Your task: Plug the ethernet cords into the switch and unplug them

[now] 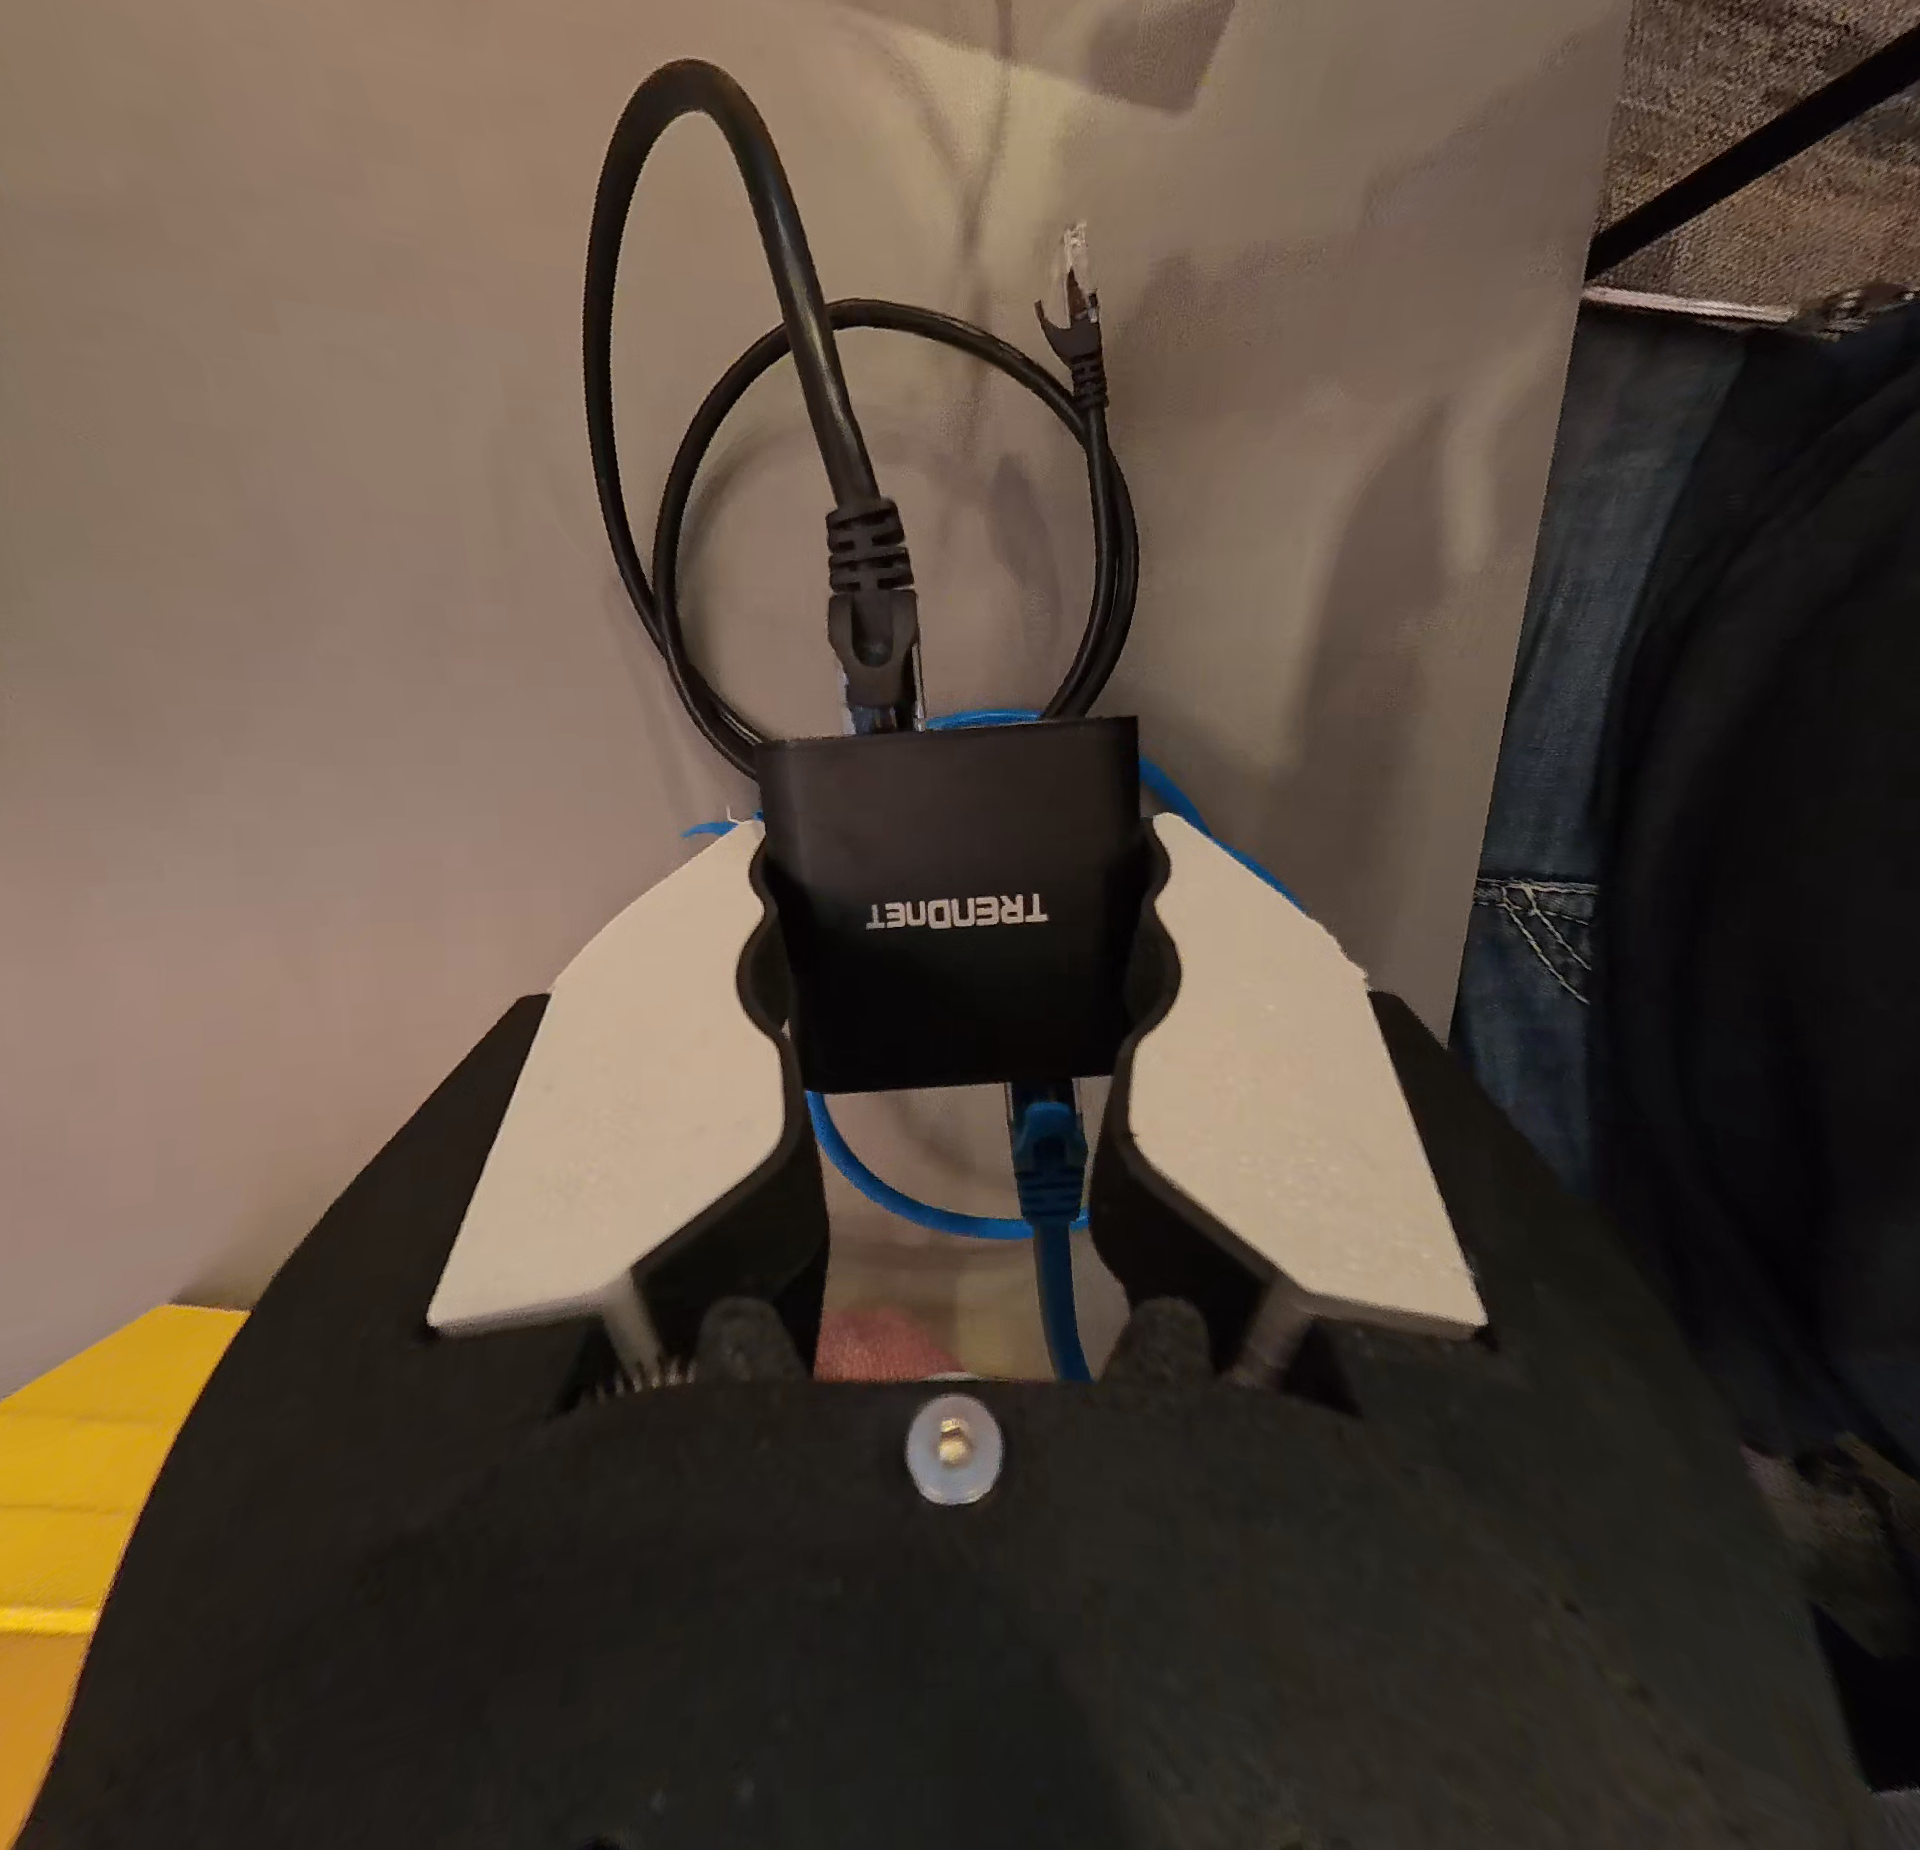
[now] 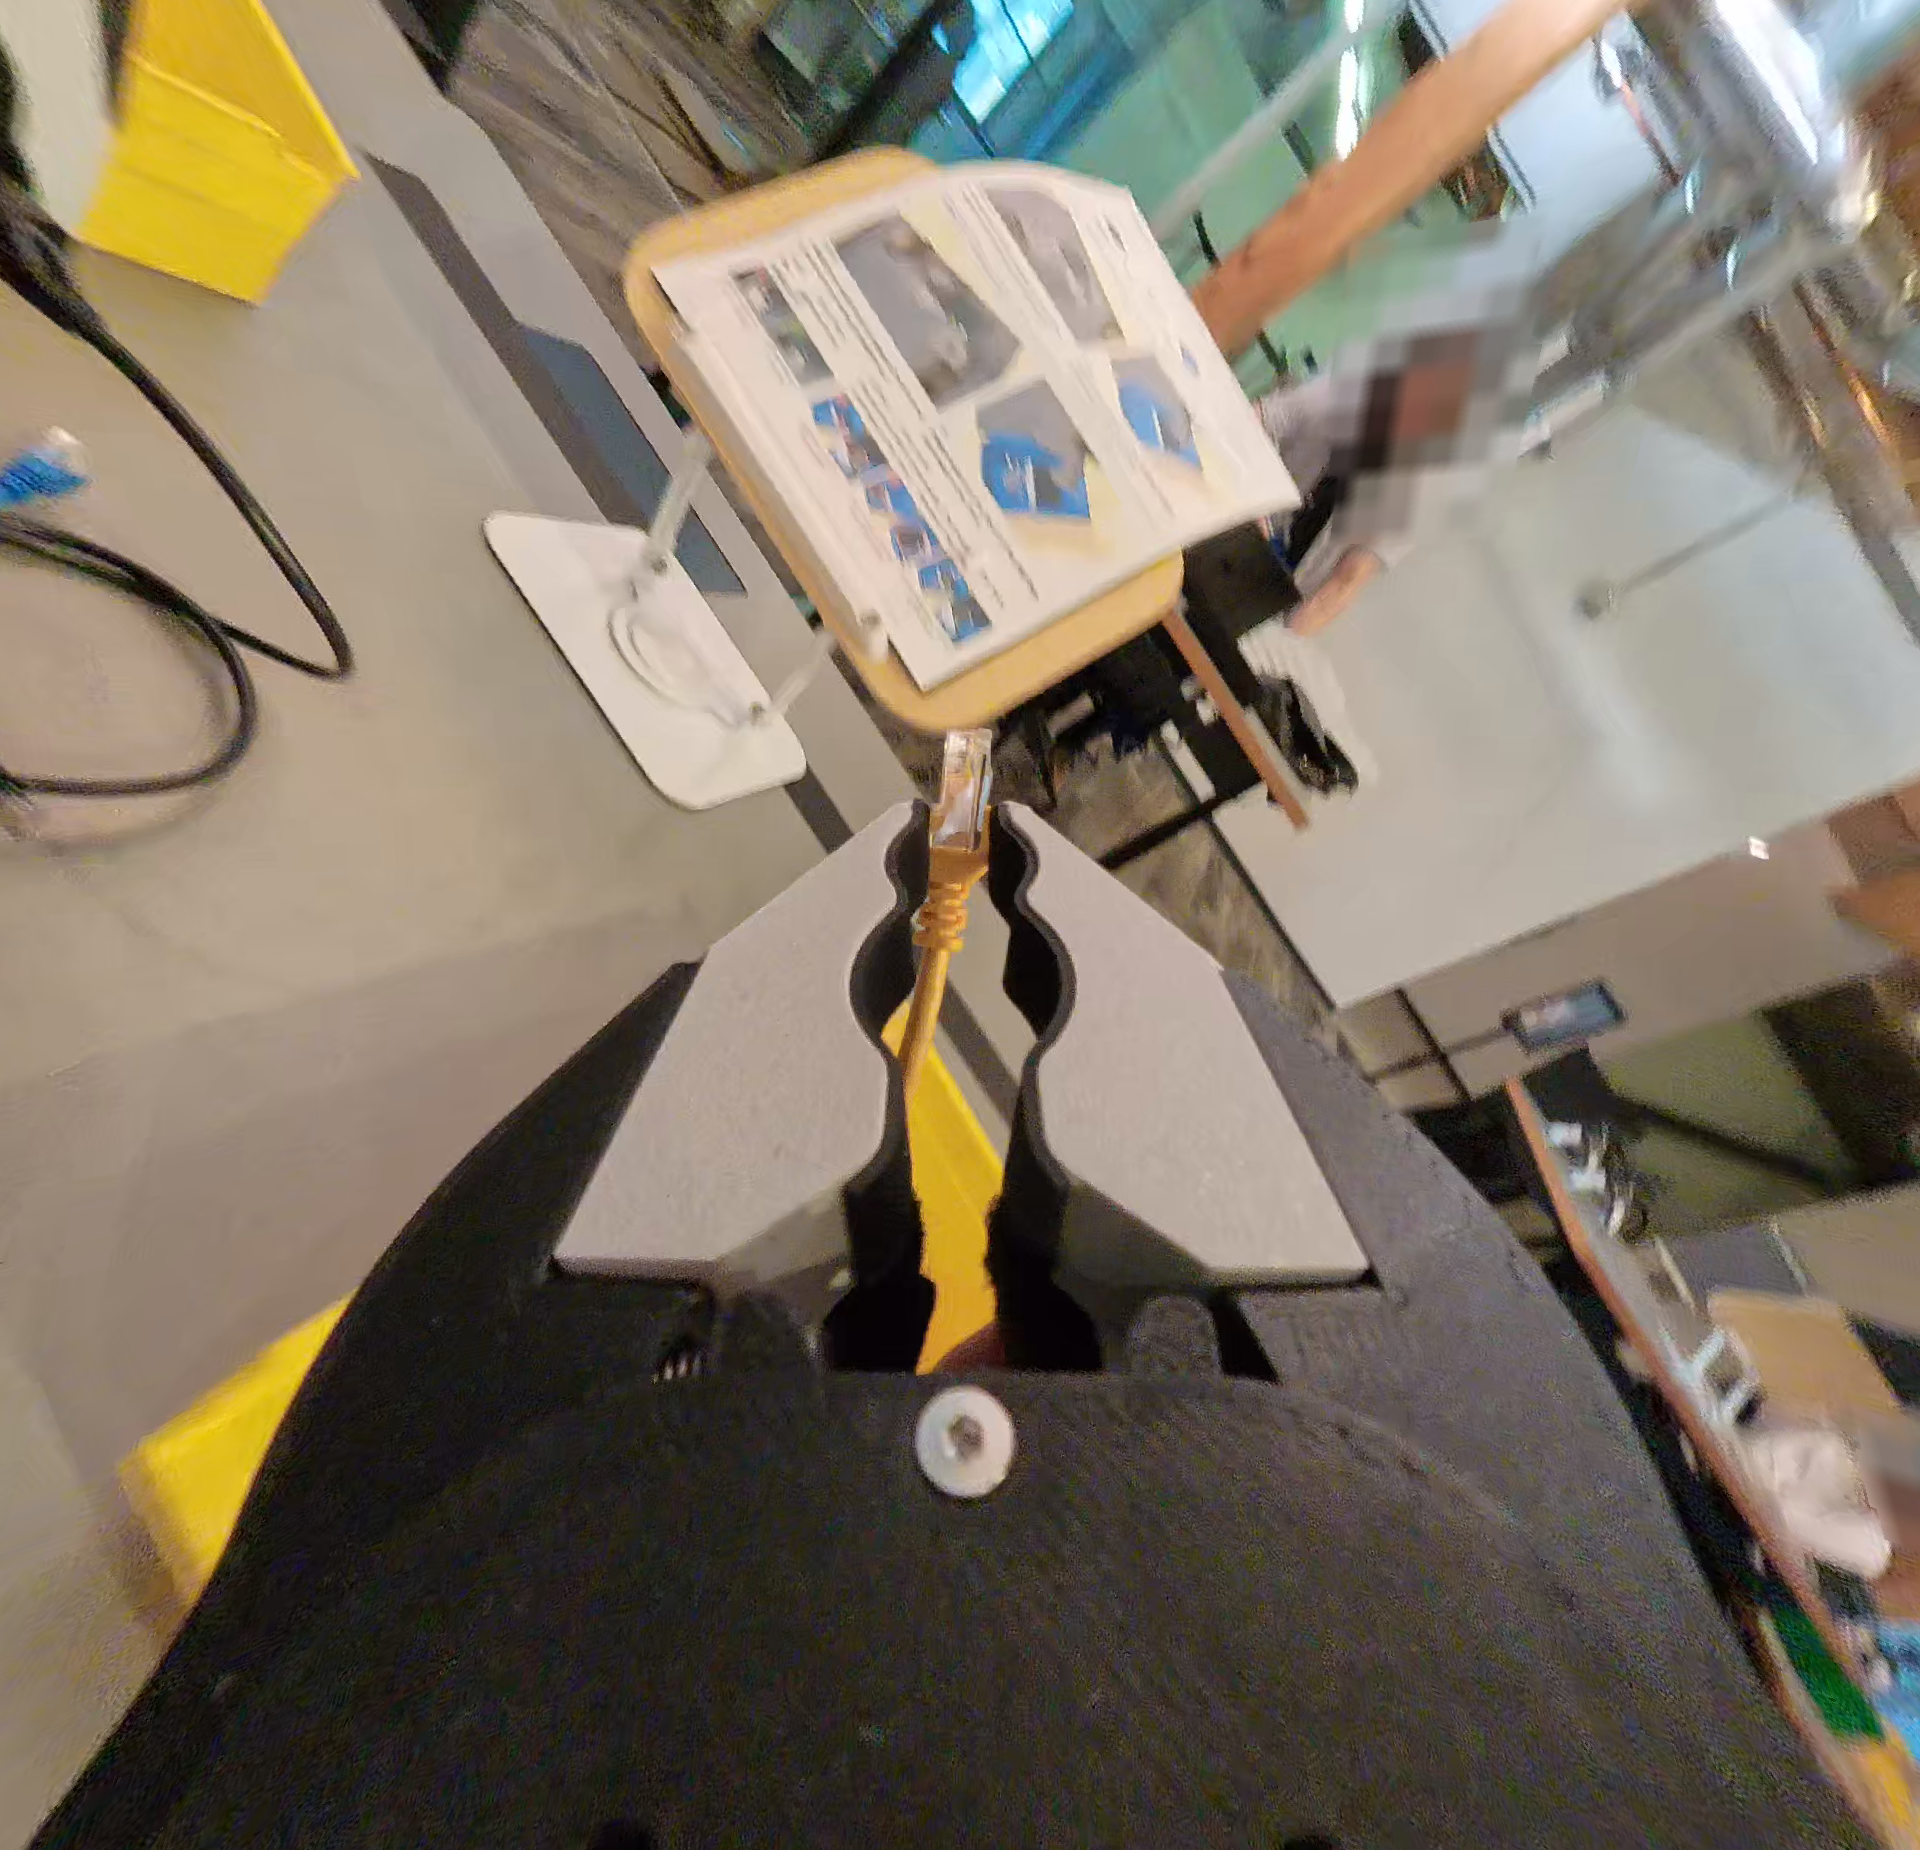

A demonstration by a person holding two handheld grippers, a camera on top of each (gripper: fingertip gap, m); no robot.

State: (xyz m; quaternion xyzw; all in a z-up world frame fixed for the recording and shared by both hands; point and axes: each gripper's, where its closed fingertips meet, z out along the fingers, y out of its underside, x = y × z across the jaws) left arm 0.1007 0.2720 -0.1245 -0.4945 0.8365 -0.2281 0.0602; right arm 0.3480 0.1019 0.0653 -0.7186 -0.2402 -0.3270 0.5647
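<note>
switch (image 1: 951,907) clamped in left tongs (image 1: 954,865) | orange plug (image 2: 961,792) pinched at right tongs (image 2: 958,832) tips

Black cable loops (image 1: 665,429) crowd the desk (image 1: 260,553) beyond the switch (image 1: 951,896); bare desk lies open to their left.

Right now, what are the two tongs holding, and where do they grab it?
Left tongs squeeze the black switch by its two sides. Right tongs pinch the orange ethernet cord just behind its clear plug.
</note>
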